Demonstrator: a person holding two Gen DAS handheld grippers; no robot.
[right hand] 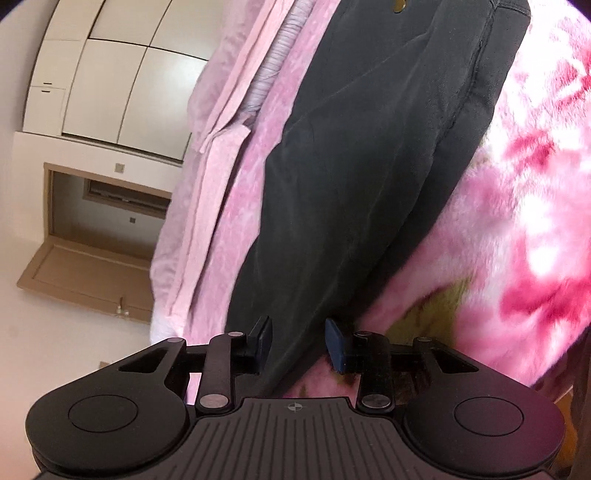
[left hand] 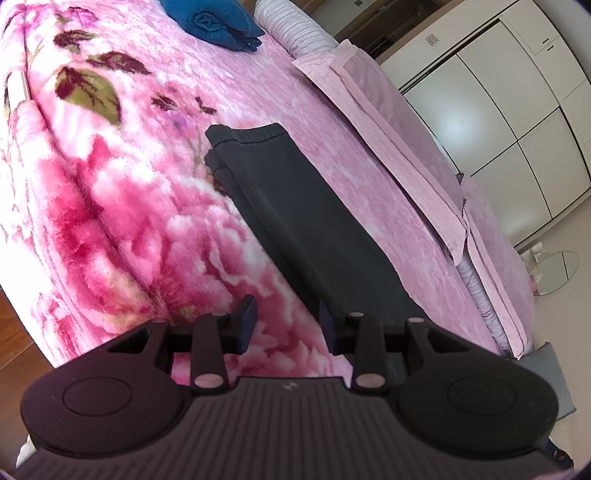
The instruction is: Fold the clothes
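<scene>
Both the left gripper (left hand: 288, 323) and right gripper (right hand: 298, 345) hover agape, empty, over the dark trousers (left hand: 295, 206); a one-layer pinch risks skewing the fold.

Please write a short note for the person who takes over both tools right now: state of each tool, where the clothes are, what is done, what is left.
Left tool: open, holding nothing, at one end of the dark trousers.
Right tool: open, holding nothing, at an end of the trousers.
The trousers lie folded lengthwise in a long strip on the pink blanket.
A folded blue garment lies further up the bed.
Left: probably fold the strip across.
</scene>
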